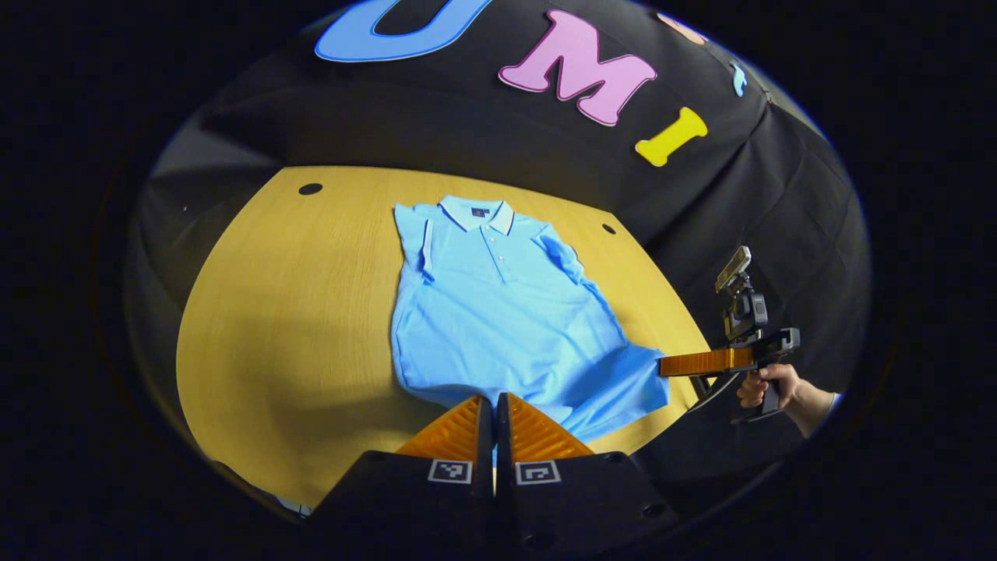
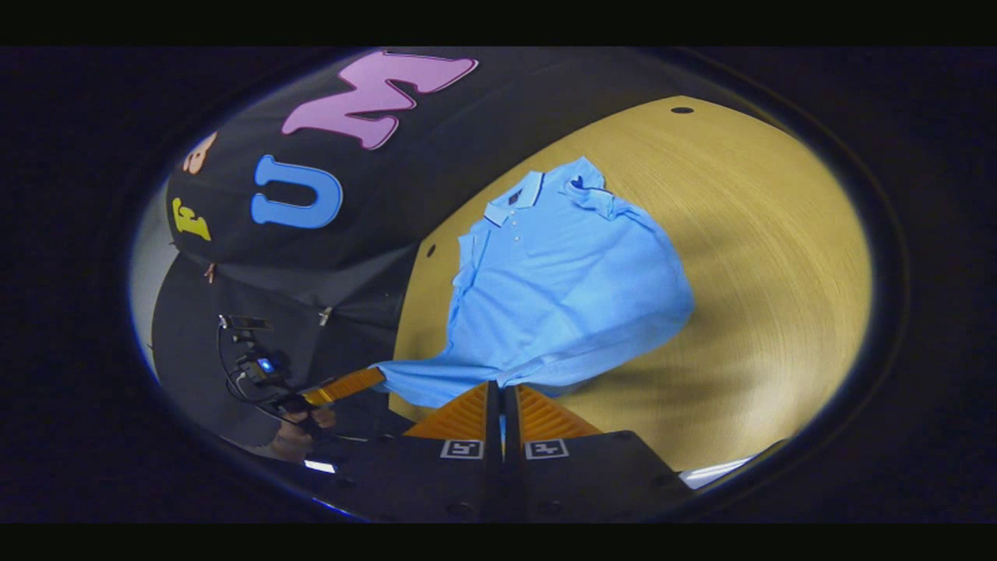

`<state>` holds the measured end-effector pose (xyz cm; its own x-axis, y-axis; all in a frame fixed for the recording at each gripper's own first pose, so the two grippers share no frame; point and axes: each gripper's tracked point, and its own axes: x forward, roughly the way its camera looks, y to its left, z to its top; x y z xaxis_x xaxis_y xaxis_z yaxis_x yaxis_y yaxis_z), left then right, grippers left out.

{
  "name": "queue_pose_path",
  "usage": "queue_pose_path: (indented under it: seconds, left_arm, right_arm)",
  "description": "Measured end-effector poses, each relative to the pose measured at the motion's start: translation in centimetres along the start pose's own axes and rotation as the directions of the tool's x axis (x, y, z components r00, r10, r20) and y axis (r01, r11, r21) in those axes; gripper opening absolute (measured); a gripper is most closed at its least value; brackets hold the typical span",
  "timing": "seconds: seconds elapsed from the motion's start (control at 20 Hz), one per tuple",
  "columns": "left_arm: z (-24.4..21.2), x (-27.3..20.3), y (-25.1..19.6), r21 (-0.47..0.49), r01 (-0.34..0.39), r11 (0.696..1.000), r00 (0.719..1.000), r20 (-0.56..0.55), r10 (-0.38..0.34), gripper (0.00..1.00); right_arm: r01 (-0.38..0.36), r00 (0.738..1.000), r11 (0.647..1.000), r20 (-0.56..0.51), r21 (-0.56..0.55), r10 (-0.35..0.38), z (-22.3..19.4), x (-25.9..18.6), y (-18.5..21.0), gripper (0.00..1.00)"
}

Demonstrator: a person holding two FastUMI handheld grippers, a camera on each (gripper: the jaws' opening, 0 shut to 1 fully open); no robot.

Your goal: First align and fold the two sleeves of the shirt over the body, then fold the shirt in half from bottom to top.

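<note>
a wooden desk (image 1: 288,327) with a curved front edge and small dark round holes near its far edge carries a light blue polo shirt (image 1: 498,312). the shirt lies face up, collar toward the far side, both sleeves folded in over the body.

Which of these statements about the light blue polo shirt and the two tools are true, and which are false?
1. The light blue polo shirt lies on a round yellow wooden table. True.
2. Both sleeves are folded over the body. True.
3. The shirt is already folded in half. False: the body lies at full length, with the white-trimmed collar uncovered.
4. The left tool is shut on the bottom hem. True.
5. The right tool hangs open, away from the cloth. False: it pinches the hem too.
</note>
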<state>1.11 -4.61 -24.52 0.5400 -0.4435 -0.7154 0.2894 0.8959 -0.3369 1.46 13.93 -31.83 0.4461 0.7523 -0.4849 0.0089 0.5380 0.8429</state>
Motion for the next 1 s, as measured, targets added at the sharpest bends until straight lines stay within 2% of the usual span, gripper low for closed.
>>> queue_pose_path:
  seconds: [0.05, 0.15, 0.45, 0.5, 0.55, 0.6, 0.65, 0.7, 0.85, 0.9, 1.0]
  left_arm:
    - [1.0, 0.0, -0.4, 0.015, 0.002, 1.0, 1.0, 0.015, -0.002, 0.06]
    - [3.3, 0.4, -0.5, 0.031, -0.004, 1.0, 0.999, 0.05, 0.002, 0.06]
    - [12.9, 3.0, 1.5, 0.027, -0.051, 0.998, 0.984, 0.17, 0.046, 0.06]
    - [14.8, 3.7, 1.9, 0.021, -0.055, 0.998, 0.981, 0.188, 0.05, 0.06]
    - [16.4, 4.5, 1.9, -0.002, -0.043, 0.999, 0.978, 0.205, 0.042, 0.11]
    - [18.1, 5.3, 2.2, -0.026, -0.041, 0.999, 0.975, 0.219, 0.046, 0.1]
    - [19.6, 6.5, 3.0, -0.038, -0.054, 0.998, 0.97, 0.234, 0.061, 0.1]
    - [21.2, 7.6, 3.8, -0.035, -0.078, 0.996, 0.966, 0.246, 0.084, 0.06]
    - [25.0, 12.2, 5.3, -0.045, -0.115, 0.992, 0.963, 0.242, 0.123, 0.06]
    - [26.3, 13.9, 6.0, -0.049, -0.132, 0.99, 0.959, 0.246, 0.14, 0.06]
    - [27.9, 17.3, 8.0, -0.06, -0.172, 0.983, 0.952, 0.245, 0.181, 0.06]
  right_arm:
    - [-0.011, 1.0, 1.0, 0.022, -0.011, 0.011, 1.3, 0.1, 0.4, 0.1]
    - [-0.029, 0.997, 0.998, 0.071, -0.053, 0.033, 4.2, 0.4, 1.6, 0.0]
    - [-0.036, 0.981, 0.98, 0.178, -0.198, 0.072, 15.5, 1.8, 4.5, 0.0]
    - [-0.038, 0.979, 0.976, 0.19, -0.213, 0.079, 17.5, 2.3, 5.0, 0.04]
    - [-0.041, 0.975, 0.973, 0.203, -0.228, 0.089, 19.6, 3.1, 5.5, 0.05]
    - [-0.033, 0.973, 0.968, 0.215, -0.247, 0.088, 21.8, 4.0, 5.7, 0.05]
    - [-0.021, 0.971, 0.964, 0.224, -0.265, 0.083, 23.8, 5.0, 5.5, 0.04]
    - [-0.009, 0.97, 0.961, 0.231, -0.277, 0.076, 25.9, 6.1, 5.1, 0.04]
    - [0.018, 0.968, 0.959, 0.243, -0.282, 0.053, 30.6, 9.4, 3.4, 0.04]
    - [0.032, 0.969, 0.958, 0.244, -0.286, 0.041, 31.9, 10.5, 2.6, 0.0]
    - [0.071, 0.968, 0.953, 0.249, -0.296, 0.005, 34.4, 13.1, 0.3, 0.0]
